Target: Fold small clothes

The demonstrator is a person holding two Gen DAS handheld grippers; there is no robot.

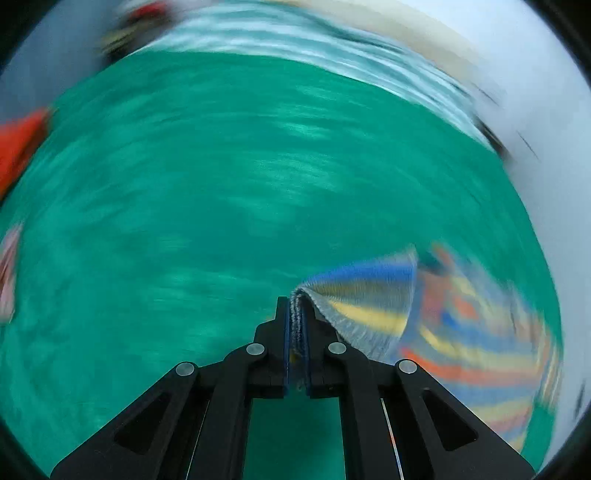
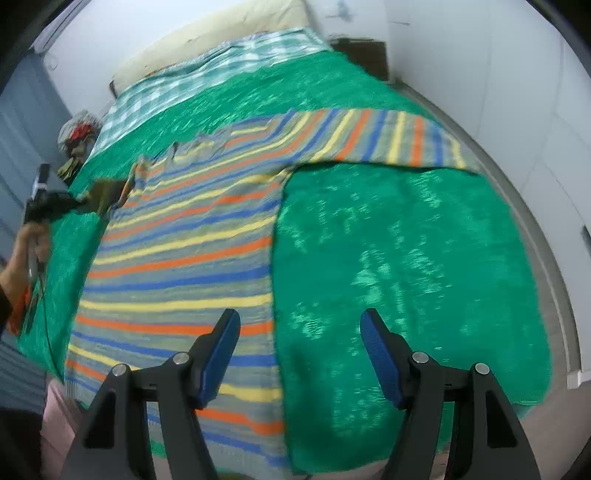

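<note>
A striped shirt (image 2: pixel 184 251) in grey, blue, yellow and orange lies spread on the green bedcover (image 2: pixel 406 258), one sleeve (image 2: pixel 388 138) stretched to the right. My left gripper (image 1: pixel 296 306) is shut on an edge of the shirt (image 1: pixel 369 291), which trails off to its right; the view is blurred by motion. In the right wrist view the left gripper (image 2: pixel 96 197) shows at the shirt's far left corner, held by a hand (image 2: pixel 33 240). My right gripper (image 2: pixel 300 325) is open and empty, above the shirt's near right edge.
A checked teal sheet (image 2: pixel 207 70) and a cream pillow (image 2: pixel 221 33) lie at the head of the bed. White walls (image 2: pixel 480 55) stand right and behind. A cluttered pile (image 2: pixel 79 133) sits beyond the bed's left side. An orange object (image 1: pixel 18 144) shows at the left.
</note>
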